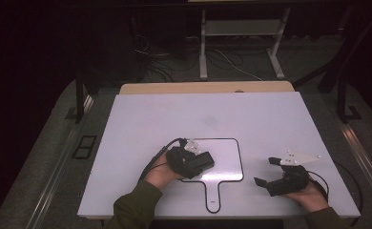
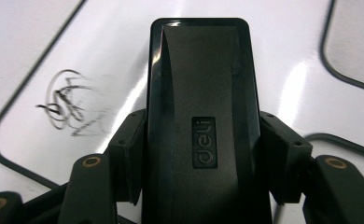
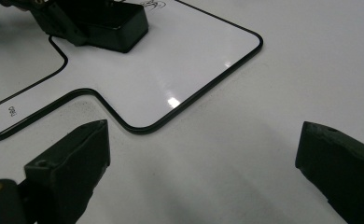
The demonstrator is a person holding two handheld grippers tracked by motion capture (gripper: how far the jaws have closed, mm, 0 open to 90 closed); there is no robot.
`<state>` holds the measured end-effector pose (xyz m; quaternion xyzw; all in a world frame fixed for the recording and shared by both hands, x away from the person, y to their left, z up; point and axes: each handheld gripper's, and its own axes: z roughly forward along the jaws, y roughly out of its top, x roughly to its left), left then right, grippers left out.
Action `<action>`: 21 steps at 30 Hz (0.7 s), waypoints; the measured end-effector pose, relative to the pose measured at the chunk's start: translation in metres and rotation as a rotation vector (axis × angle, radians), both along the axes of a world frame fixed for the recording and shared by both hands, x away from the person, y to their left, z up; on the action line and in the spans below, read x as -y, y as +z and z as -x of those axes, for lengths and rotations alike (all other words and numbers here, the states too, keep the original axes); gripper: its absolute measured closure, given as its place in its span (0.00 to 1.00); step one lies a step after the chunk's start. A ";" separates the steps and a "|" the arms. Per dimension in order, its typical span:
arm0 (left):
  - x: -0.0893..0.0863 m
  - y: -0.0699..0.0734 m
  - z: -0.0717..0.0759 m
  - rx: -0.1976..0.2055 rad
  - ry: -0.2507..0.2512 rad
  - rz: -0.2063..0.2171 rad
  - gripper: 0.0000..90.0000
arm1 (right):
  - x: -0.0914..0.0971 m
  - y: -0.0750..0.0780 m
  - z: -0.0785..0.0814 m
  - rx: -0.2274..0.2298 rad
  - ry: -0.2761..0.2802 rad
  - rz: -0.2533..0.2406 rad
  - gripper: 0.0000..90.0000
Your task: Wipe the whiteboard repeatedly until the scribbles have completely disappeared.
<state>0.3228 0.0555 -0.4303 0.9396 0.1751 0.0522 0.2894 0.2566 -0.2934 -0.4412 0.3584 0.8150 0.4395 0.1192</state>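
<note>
The left gripper clamps a black whiteboard eraser between its jaws, seemingly pressed flat on the paddle-shaped whiteboard, just beside a smeared black scribble. The right gripper rests on the white table right of the board, jaws wide and empty.

The eraser is glossy black. The whiteboard is white with a thin black rim and carries a smudged black scribble. Both grippers are matt black; the table is pale white, the sleeve olive green.
</note>
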 end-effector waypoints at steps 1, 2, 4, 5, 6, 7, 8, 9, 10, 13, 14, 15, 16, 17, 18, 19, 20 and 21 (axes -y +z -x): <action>0.000 0.000 0.002 0.001 -0.006 0.000 0.43 | 0.000 0.000 0.000 0.000 0.000 0.000 0.02; 0.001 -0.001 0.004 0.001 -0.003 0.008 0.43 | 0.000 0.000 0.000 0.000 0.001 0.000 0.02; 0.001 0.000 0.005 0.004 -0.007 -0.002 0.43 | 0.000 0.000 0.000 0.000 0.001 0.001 0.02; 0.001 0.000 0.004 0.004 -0.001 0.003 0.43 | 0.000 0.000 0.000 0.000 0.001 0.001 0.02; 0.000 0.000 0.002 0.009 0.001 -0.001 0.43 | 0.000 0.000 0.000 0.000 0.000 0.001 0.02; -0.001 0.000 0.000 0.011 0.006 -0.003 0.43 | 0.000 0.000 0.000 -0.001 0.000 0.001 0.02; -0.002 0.000 -0.002 0.010 0.014 0.000 0.43 | 0.000 0.000 0.000 0.000 0.000 0.000 0.02; -0.004 0.000 -0.004 0.011 0.025 -0.001 0.43 | 0.000 0.000 0.000 0.000 0.000 0.000 0.02; -0.005 0.000 -0.006 0.012 0.032 -0.001 0.43 | 0.000 0.000 0.000 0.000 -0.001 -0.001 0.02; -0.009 0.000 -0.010 0.014 0.054 0.001 0.43 | 0.000 0.000 0.000 -0.001 -0.001 0.000 0.02; -0.010 -0.001 -0.011 0.009 0.056 0.006 0.43 | 0.000 0.000 0.000 0.000 0.000 0.000 0.02; -0.010 -0.001 -0.010 0.011 0.057 0.003 0.43 | 0.000 0.000 0.000 0.000 0.001 0.001 0.02; -0.009 0.000 -0.009 0.018 0.051 -0.003 0.43 | 0.000 0.000 0.000 0.001 0.002 0.001 0.02; -0.008 0.000 -0.007 0.018 0.045 -0.006 0.43 | 0.000 0.000 0.000 0.000 0.002 0.002 0.02; -0.006 0.000 -0.005 0.013 0.036 -0.007 0.43 | 0.000 0.000 0.000 0.001 0.002 0.001 0.02; -0.005 0.000 -0.002 0.009 0.028 -0.003 0.43 | 0.000 0.000 0.000 0.000 0.001 0.001 0.02; -0.003 0.000 0.000 0.009 0.018 -0.003 0.43 | 0.000 0.000 0.000 0.001 0.002 0.001 0.02; -0.002 0.000 0.002 0.007 0.008 -0.003 0.43 | 0.000 0.000 0.000 0.001 0.002 0.002 0.02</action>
